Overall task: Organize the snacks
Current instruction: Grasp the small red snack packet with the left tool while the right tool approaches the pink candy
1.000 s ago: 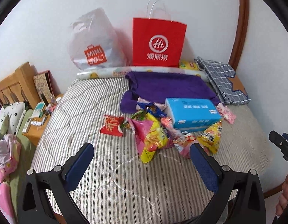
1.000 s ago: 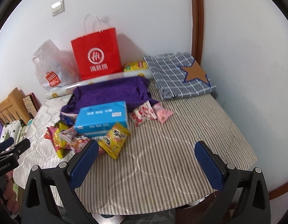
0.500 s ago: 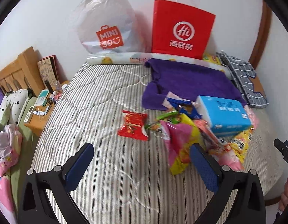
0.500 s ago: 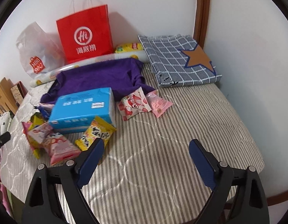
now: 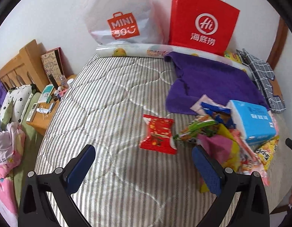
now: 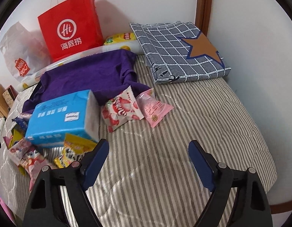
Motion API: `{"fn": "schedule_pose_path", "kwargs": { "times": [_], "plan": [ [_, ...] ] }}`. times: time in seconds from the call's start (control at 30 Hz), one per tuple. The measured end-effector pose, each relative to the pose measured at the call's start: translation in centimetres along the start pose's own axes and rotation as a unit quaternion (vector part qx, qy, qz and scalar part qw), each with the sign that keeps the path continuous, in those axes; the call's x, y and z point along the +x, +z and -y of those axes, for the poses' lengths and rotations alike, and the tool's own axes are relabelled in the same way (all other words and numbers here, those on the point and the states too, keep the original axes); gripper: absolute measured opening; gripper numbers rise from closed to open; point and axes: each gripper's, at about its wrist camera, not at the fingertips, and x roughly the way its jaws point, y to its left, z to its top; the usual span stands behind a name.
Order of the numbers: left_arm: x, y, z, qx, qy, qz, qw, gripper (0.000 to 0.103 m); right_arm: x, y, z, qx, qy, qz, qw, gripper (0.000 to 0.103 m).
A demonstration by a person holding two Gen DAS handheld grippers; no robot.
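Snack packets lie scattered on a striped bed. A red packet (image 5: 158,134) lies alone just ahead of my left gripper (image 5: 144,155), which hovers open over bare quilt. Right of it a heap of green, pink and yellow packets (image 5: 214,138) leans against a blue tissue box (image 5: 253,121). My right gripper (image 6: 148,151) hangs above the quilt, jaws closing with nothing between them. Beyond it lie a strawberry packet (image 6: 121,111) and a pink packet (image 6: 155,109), with the tissue box (image 6: 60,117) and yellow packets (image 6: 74,151) at its left.
A red paper bag (image 5: 202,20) and a white plastic bag (image 5: 121,15) stand against the wall. A purple cloth (image 5: 214,83) and a folded checked blanket (image 6: 182,51) lie at the back. A wooden nightstand (image 5: 43,111) with small items stands left of the bed.
Both grippers have come down and forward towards the bed, so the snacks look larger. The right gripper's jaws have narrowed. The left gripper's view has swung so the red packet sits nearer its centre.
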Motion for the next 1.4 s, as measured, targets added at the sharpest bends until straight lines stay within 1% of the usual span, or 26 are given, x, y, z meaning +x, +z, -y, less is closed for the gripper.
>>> {"fn": "schedule_pose_path", "kwargs": {
  "times": [0.13, 0.27, 0.33, 0.43, 0.53, 0.7, 0.77, 0.8, 0.83, 0.87, 0.9, 0.93, 1.0, 1.03, 1.2, 1.4],
  "plan": [
    [1.3, 0.6, -0.6, -0.007, -0.001, -0.007, 0.9999, 0.099, 0.9, 0.5, 0.5, 0.01, -0.005, -0.005, 1.0, 0.086],
    [3.0, 1.3, -0.7, 0.0, -0.002, -0.011, 0.9999, 0.097, 1.5, 0.9, 1.3, 0.019, -0.009, -0.005, 1.0, 0.086],
    [4.0, 1.7, -0.8, 0.001, -0.009, -0.018, 0.9998, 0.093, 1.8, 1.1, 1.6, 0.022, -0.01, -0.008, 1.0, 0.086],
    [5.3, 2.1, -0.8, 0.002, -0.014, -0.027, 0.9995, 0.089, 2.4, 1.3, 2.0, 0.026, -0.015, -0.013, 0.999, 0.086],
    [6.7, 2.6, -0.5, 0.009, -0.032, -0.037, 0.9988, 0.084, 3.1, 1.6, 2.3, 0.032, -0.02, -0.016, 0.999, 0.086],
    [8.0, 2.8, 0.1, 0.022, -0.055, -0.044, 0.9972, 0.082, 4.1, 2.2, 2.8, 0.046, -0.007, -0.022, 0.999, 0.086],
    [8.5, 2.7, 0.2, 0.027, -0.063, -0.049, 0.9964, 0.077, 4.4, 2.4, 3.0, 0.048, -0.004, -0.023, 0.999, 0.086],
    [8.6, 2.7, 0.2, 0.028, -0.065, -0.051, 0.9962, 0.071, 4.6, 2.5, 3.0, 0.049, -0.004, -0.024, 0.999, 0.086],
    [8.8, 2.6, 0.4, 0.033, -0.063, -0.052, 0.9961, 0.068, 4.7, 2.5, 3.1, 0.05, -0.005, -0.025, 0.998, 0.086],
    [8.8, 2.6, 0.5, 0.039, -0.057, -0.048, 0.9964, 0.067, 4.9, 2.6, 3.1, 0.051, -0.005, -0.027, 0.998, 0.086],
    [8.7, 2.4, 0.8, 0.05, -0.053, -0.044, 0.9964, 0.06, 5.1, 2.6, 3.2, 0.052, -0.004, -0.028, 0.998, 0.086],
    [8.5, 2.2, 0.9, 0.057, -0.052, -0.042, 0.9962, 0.05, 5.2, 2.6, 3.2, 0.053, -0.004, -0.029, 0.998, 0.086],
    [8.2, 2.0, 0.8, 0.057, -0.05, -0.041, 0.9963, 0.043, 5.5, 2.6, 3.4, 0.054, -0.005, -0.03, 0.998, 0.086],
    [8.2, 2.2, 0.8, 0.056, -0.05, -0.043, 0.9963, 0.042, 5.6, 2.6, 3.4, 0.053, -0.006, -0.031, 0.998, 0.086],
    [7.9, 1.7, -0.9, 0.037, -0.021, -0.035, 0.9985, 0.042, 5.6, 2.8, 3.9, 0.046, -0.01, -0.022, 0.999, 0.086],
    [7.9, 1.5, -1.0, 0.031, -0.005, -0.021, 0.9993, 0.041, 6.4, 3.9, 4.3, 0.043, 0.002, -0.007, 0.999, 0.086]
  ]
}}
